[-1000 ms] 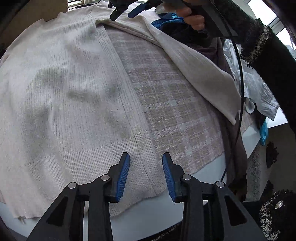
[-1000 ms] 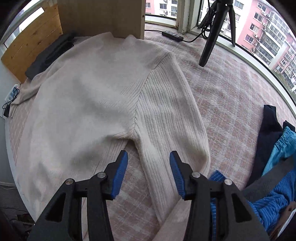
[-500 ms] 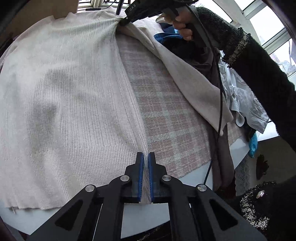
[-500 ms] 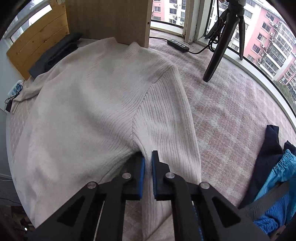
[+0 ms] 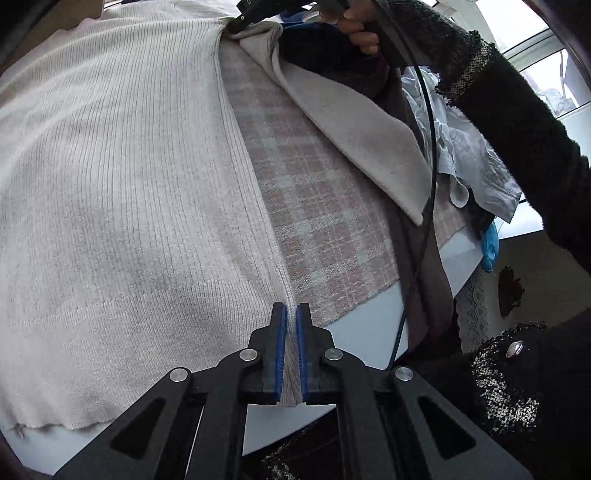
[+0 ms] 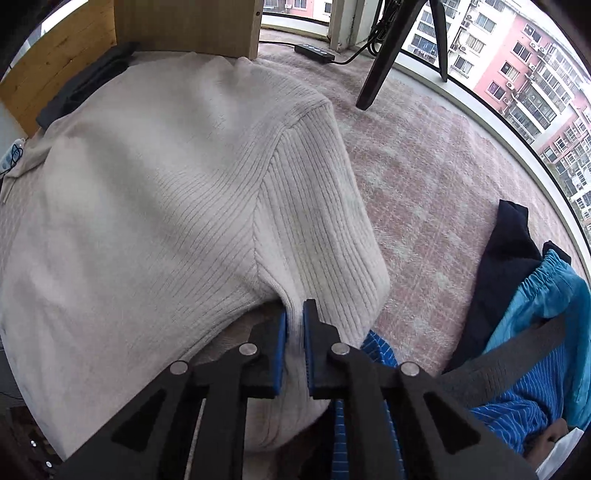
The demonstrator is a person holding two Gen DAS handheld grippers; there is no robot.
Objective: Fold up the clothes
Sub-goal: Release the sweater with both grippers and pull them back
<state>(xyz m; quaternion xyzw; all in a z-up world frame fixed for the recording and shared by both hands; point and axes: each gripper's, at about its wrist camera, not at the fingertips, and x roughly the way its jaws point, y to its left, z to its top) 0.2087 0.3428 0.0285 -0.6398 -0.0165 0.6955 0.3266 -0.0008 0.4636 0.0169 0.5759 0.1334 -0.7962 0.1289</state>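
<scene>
We see a cream ribbed-knit sweater (image 5: 122,177), soft and matt, on a pink-checked woven cloth (image 5: 325,236), rough-textured, beside pale grained wood panels (image 6: 188,22).

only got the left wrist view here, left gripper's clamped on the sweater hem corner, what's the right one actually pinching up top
Observer: The right gripper is shut on the sweater at the underarm, where the sleeve meets the body.
Operator: is the fabric there lifted or flat
Observer: A small ridge of knit rises between its jaws; the rest of the body lies flat on the plaid cloth.
Operator: anything close to that gripper i should mind
Observer: A blue striped garment lies just to its right, partly under the sleeve's lower end.
Operator: and past the collar
Observer: A wooden panel stands right behind it, with a dark tripod leg further right.
</scene>
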